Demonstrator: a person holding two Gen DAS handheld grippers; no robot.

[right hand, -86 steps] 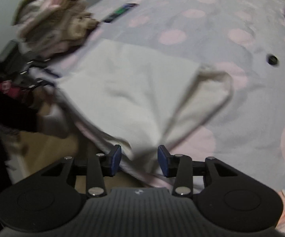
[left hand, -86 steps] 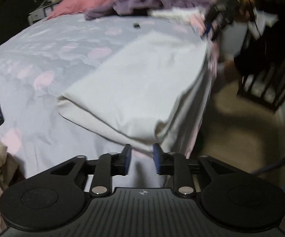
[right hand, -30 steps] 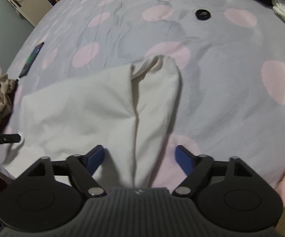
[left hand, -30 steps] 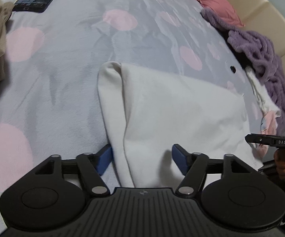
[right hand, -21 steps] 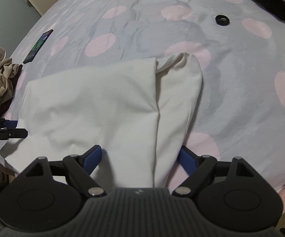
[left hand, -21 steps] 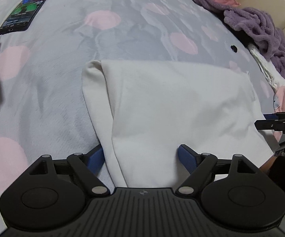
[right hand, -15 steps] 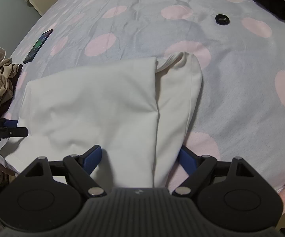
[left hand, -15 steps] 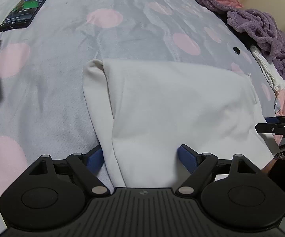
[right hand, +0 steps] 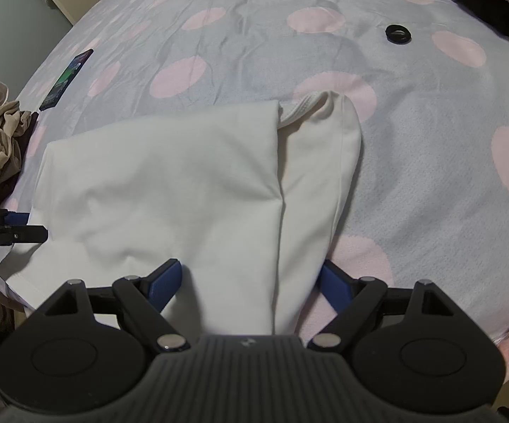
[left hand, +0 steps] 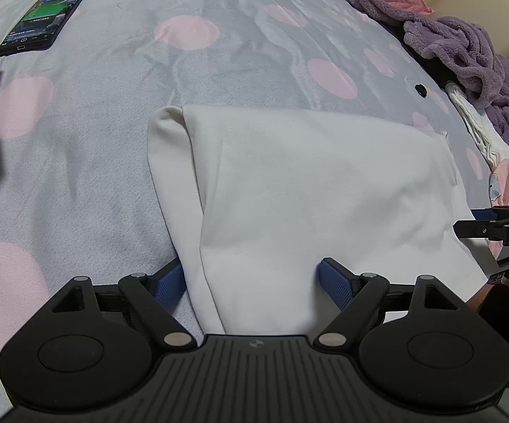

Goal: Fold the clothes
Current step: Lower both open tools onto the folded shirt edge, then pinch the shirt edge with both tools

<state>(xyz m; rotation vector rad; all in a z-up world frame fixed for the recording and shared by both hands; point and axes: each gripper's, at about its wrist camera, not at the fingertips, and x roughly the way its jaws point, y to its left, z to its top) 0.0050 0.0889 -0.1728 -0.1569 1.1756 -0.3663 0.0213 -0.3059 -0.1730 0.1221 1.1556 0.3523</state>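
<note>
The left gripper (left hand: 252, 280) stands spread over the near left edge of the white folded garment (left hand: 310, 190). The right gripper (right hand: 249, 282) is closing, cloth between unpinched. Judging so, both must pinch for another fold.

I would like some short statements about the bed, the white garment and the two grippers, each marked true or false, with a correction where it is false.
1. The white garment lies flat on the spotted bedsheet. True.
2. The left gripper is shut tight on a sock. False: its jaws stand wide apart over the near edge of the white garment.
3. A phone lies on the sheet with its screen lit. True.
4. The purple blanket covers the white garment. False: it is heaped apart from it, at the far right of the bed.
5. The right gripper holds the small black ring. False: the ring lies far off on the sheet; the jaws are closing with the garment between them.
</note>
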